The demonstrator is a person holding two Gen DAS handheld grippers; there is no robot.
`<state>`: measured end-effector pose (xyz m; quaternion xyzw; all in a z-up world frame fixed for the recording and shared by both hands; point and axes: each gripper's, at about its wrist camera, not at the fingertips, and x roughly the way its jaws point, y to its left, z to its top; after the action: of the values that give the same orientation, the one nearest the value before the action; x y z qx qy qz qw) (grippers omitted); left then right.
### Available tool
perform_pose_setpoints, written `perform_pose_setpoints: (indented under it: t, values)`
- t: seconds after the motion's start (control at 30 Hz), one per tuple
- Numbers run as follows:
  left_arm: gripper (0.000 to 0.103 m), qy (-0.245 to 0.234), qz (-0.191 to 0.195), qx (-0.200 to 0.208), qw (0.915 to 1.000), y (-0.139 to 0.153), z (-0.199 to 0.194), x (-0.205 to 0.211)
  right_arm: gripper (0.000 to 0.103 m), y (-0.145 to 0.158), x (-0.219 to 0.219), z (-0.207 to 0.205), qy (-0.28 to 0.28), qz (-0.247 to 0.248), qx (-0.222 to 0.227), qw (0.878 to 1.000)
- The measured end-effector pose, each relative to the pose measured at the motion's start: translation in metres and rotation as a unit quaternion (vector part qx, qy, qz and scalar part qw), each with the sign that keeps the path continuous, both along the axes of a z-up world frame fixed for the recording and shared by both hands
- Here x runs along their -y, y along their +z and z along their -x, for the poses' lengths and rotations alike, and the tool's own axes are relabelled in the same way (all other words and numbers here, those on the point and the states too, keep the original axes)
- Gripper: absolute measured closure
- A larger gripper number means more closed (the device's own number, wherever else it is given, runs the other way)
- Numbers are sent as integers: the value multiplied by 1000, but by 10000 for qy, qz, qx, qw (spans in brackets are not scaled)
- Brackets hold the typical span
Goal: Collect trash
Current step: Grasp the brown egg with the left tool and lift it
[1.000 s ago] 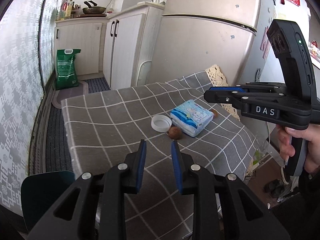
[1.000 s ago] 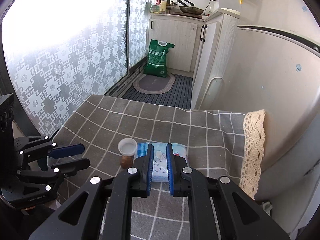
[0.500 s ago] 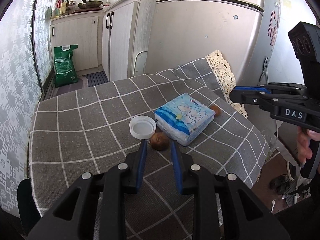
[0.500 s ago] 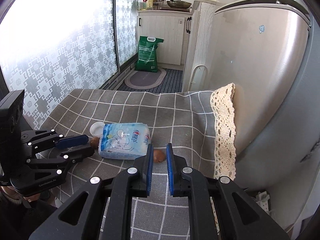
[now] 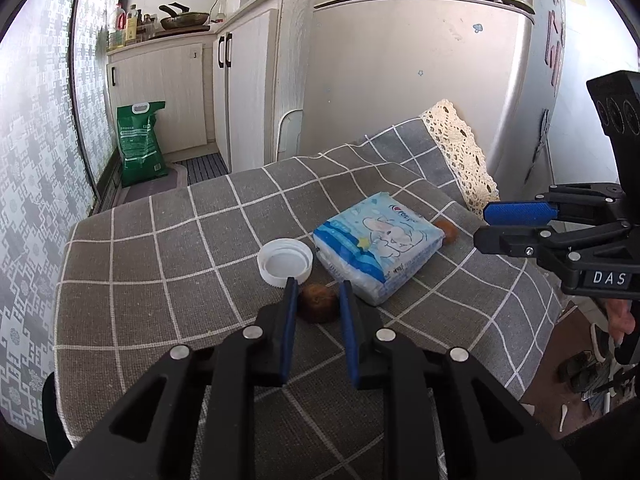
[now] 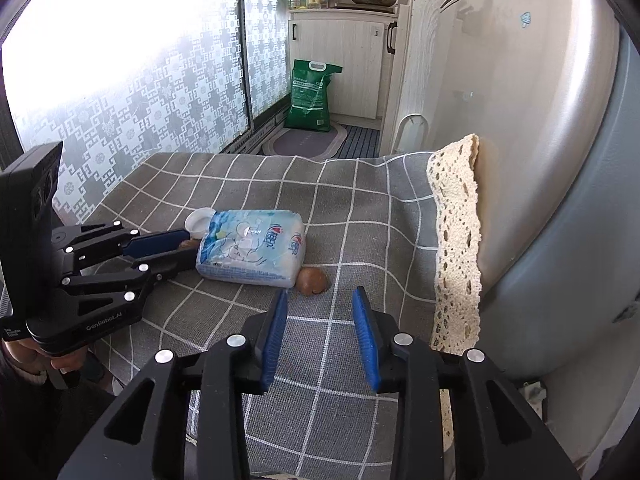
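Observation:
On the grey checked tablecloth [image 5: 168, 280] lie a white cap [image 5: 285, 260], a blue tissue pack [image 5: 380, 244] and two small brown round scraps. The nearer brown scrap [image 5: 318, 308] sits on the cloth between the tips of my left gripper [image 5: 318, 284], whose jaws are closing around it with thin gaps still showing. The other brown scrap [image 6: 314, 280] lies by the pack's corner, just ahead of my right gripper [image 6: 321, 296], whose jaws are opening with nothing between them. Each gripper also shows in the other's view: the right gripper [image 5: 480, 226] and the left gripper [image 6: 191, 246].
A silver fridge [image 5: 400, 80] stands against the table's far right side, with a lace trim [image 6: 456, 240] draped along it. White cabinets [image 5: 248, 92] and a green bag [image 5: 138, 140] stand on the floor beyond the table. Patterned windows [image 6: 140, 92] run along the left.
Both grippers have come forward and lower over the table. The left one now straddles the nearer brown scrap. The right jaws, shut before, have spread apart near the other scrap.

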<state>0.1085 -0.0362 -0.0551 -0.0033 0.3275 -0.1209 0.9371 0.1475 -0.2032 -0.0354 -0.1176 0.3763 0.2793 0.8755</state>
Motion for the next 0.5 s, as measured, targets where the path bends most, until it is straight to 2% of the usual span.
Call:
perform_pose_setpoints:
  t: [0.13, 0.4, 0.5]
  values:
    - [81, 36, 36, 33, 10000, 0, 1, -2, 69, -5, -7, 0, 95, 128, 41, 9999]
    - [81, 23, 451, 183, 9988, 11, 10, -12, 69, -12, -20, -4, 102, 518, 245, 9983]
    - [81, 24, 432, 242, 9988, 15, 13, -13, 69, -14, -26, -4, 128, 624, 316, 9975]
